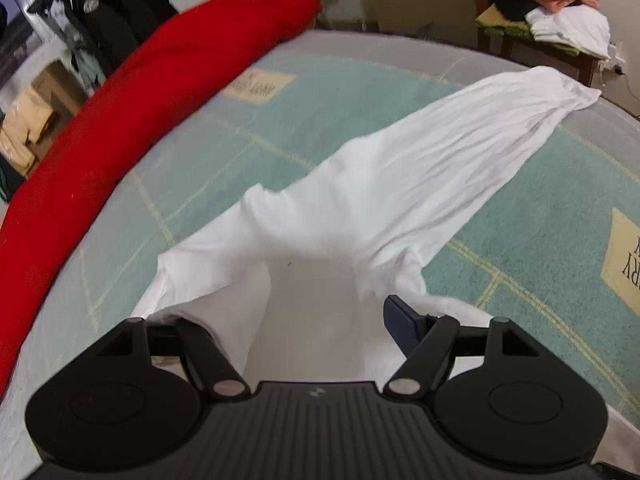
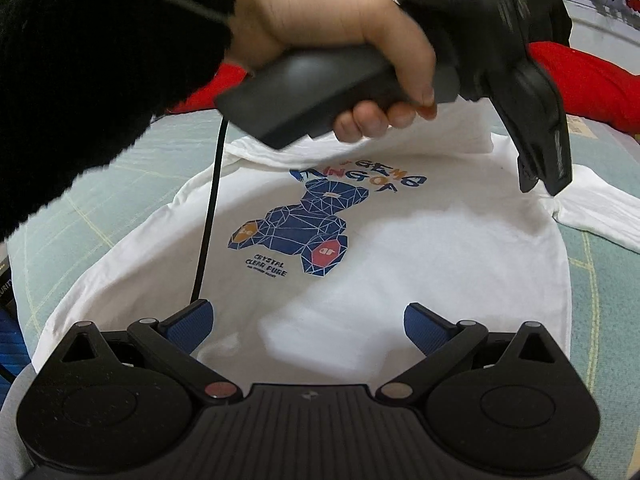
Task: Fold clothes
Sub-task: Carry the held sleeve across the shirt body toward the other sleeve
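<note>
Both of my tongs stood with their jaws apart. On my right gripper (image 2: 308, 320) the two blue pads (image 2: 192, 324) were spread wide just above the near edge of the white T-shirt (image 2: 400, 240), and nothing was pinched between them. My left gripper (image 1: 296, 320) was spread as well: one blue pad was bare on the right of its own view, while the other finger was hidden under a fold of the shirt, so loose cloth lay across the gap but was not squeezed by the pads. From the right wrist view I saw that same tool from the side, blurred, tilted down over the far corner of the shirt, with my hand (image 2: 340, 32) wrapped around its handle and a black fuzzy sleeve (image 2: 100, 60) behind it. A thin black cable (image 2: 208, 220) hung from the handle down across the shirt.

The shirt lay on the bed with its print facing up: a blue faceted bear (image 2: 304, 232) with lettering above and below. One sleeve stuck out to the right. In the left view the cloth was bunched into a long, wrinkled strip running away towards the far edge of the teal checked bedsheet (image 1: 540, 208). A long red bolster (image 1: 160, 92) lay along the sheet's left side, apart from the shirt. Beyond the bed, a wooden chair (image 1: 576, 58) carried a pile of folded clothes, and dark garments (image 1: 112, 20) hung at the far left.
</note>
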Demonstrator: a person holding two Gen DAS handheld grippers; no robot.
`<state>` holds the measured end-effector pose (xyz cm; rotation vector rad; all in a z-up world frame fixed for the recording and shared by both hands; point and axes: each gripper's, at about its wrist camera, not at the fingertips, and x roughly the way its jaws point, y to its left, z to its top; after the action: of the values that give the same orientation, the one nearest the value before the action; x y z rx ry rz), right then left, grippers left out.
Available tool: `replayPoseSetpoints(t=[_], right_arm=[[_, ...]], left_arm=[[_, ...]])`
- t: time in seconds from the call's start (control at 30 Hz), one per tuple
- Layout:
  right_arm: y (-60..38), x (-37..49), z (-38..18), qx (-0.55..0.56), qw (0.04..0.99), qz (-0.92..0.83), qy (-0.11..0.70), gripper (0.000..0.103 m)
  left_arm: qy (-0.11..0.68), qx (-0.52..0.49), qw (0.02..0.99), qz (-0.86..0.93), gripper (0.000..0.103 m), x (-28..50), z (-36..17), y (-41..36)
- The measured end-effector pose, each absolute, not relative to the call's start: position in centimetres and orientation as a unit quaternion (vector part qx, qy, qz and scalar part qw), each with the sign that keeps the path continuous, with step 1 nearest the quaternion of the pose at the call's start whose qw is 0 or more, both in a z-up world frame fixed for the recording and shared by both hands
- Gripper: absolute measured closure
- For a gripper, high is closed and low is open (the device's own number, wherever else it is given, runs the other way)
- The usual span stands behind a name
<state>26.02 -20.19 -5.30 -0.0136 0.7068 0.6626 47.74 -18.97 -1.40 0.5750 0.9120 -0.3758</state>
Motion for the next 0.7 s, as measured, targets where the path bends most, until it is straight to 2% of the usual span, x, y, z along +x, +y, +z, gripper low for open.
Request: replayPoseSetpoints(t=[0.13, 0.2, 0.23, 0.47, 0.6, 0.7], right_arm=[[-20.0, 26.0, -5.3, -0.011, 0.887, 0.313, 0.339, 0.0], [-20.1, 26.0, -5.3, -0.011, 0.888, 0.309, 0.339, 0.0], [-20.1, 26.0, -5.3, -0.01, 0.889, 0.309, 0.338, 0.0], [-20.2, 26.0, -5.2, -0.009, 0.89, 0.31, 0.335, 0.0], [-20.3, 26.0, -5.2, -0.008, 0.892, 0.304, 0.334, 0.0], [-20.4, 26.0, -5.1, -0.007, 0.894, 0.303, 0.331, 0.0]], left_arm=[[0.495, 0.127, 0.839, -0.187, 0.029, 49.3, -0.1, -17.2], [0.486, 0.076, 0.849, -0.192, 0.029, 49.5, 0.6, -16.3], [0.477, 0.066, 0.854, -0.196, 0.027, 49.4, 0.9, -16.0], [0.545, 0.195, 0.797, -0.172, 0.026, 48.6, -1.9, -18.6], [0.548, 0.055, 0.81, -0.204, 0.025, 48.1, -0.5, -15.0], [0.535, 0.025, 0.821, -0.198, 0.025, 47.6, -0.3, -13.2]])
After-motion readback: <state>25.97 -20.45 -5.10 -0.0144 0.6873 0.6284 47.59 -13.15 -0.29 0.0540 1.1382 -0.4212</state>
